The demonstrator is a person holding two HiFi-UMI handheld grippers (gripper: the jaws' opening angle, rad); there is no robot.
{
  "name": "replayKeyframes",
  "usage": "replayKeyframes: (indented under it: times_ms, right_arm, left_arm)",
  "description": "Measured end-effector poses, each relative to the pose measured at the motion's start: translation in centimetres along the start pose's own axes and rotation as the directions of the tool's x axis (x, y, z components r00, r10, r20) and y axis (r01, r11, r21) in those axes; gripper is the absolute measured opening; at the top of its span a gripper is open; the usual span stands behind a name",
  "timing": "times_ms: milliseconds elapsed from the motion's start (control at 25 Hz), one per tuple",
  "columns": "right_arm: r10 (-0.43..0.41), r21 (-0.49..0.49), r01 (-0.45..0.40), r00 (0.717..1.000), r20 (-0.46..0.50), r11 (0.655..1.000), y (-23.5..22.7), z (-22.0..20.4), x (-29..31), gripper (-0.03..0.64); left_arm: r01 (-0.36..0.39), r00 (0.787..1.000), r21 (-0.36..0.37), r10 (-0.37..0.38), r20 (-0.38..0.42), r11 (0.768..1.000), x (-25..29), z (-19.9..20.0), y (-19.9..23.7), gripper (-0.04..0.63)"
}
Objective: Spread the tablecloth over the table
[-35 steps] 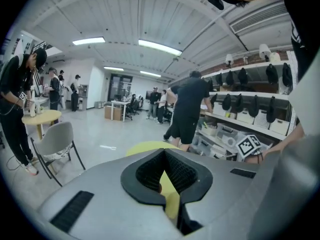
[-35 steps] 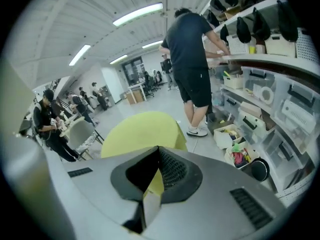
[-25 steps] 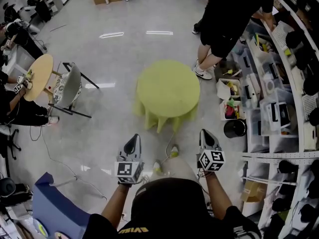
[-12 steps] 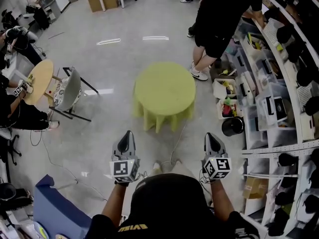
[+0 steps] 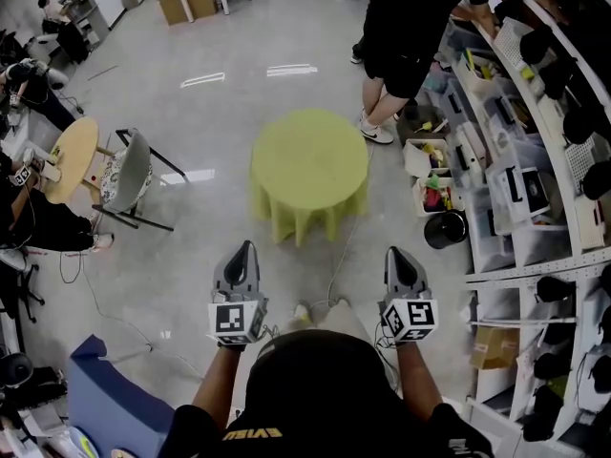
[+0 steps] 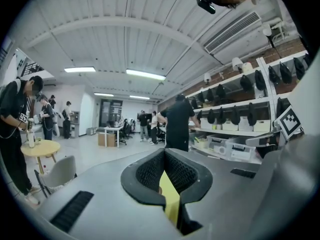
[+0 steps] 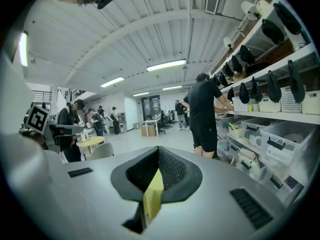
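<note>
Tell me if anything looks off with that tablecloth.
Nothing stands out: the yellow-green tablecloth lies smooth and round on top, its hem hanging in folds on the near side. No spill or damage shows.

Grey left gripper (image 5: 247, 246), right gripper (image 5: 395, 251) — marker cubes (image 5: 236, 321); black shirt (image 5: 191, 433)

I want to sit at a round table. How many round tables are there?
2. One stands mid-floor under the green tablecloth; a small wooden table stands at the left, beside a grey chair. More may be hidden outside the view.
</note>
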State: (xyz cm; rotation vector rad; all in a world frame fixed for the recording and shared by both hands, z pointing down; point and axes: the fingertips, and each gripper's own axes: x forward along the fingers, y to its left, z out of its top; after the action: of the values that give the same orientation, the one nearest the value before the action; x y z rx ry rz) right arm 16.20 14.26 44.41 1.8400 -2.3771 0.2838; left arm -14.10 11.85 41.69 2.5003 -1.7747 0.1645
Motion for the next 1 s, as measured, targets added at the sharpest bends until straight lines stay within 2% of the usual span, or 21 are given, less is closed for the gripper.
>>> replayKeyframes:
  times_ms: [120,280,520,1000]
  right_arm:
    - [0.006,-0.012,-0.006,1.0,0.009,1.0,0.6,0.1,-0.4,0.0]
    - [0.012,-0.028,-0.012,1.0,0.022,1.0,1.3,0.6,-0.6,0.001]
    - [0.03,-0.037,-0.028,0.998,0.053,0.999,2.2,1.6,-0.3,0.002]
    - [0.057,-0.068,-0.053,0.997,0.053,0.996,3.6,2.0,0.8,0.0]
  left_arm:
    - [-0.005,1.0,-0.012,0.006,0.014,1.0,-0.5,0.2,-0.2,0.017]
    - [-0.002,1.0,0.026,0.002,0.011,1.0,-1.2,0.2,-0.1,0.017]
    - [-0.005,1.0,0.031,0.004,0.025,1.0,-1.7,0.3,0.3,0.018]
    - [0.004,0.999,0.032,-0.005,0.037,0.999,-1.9,0.2,0.4,0.018]
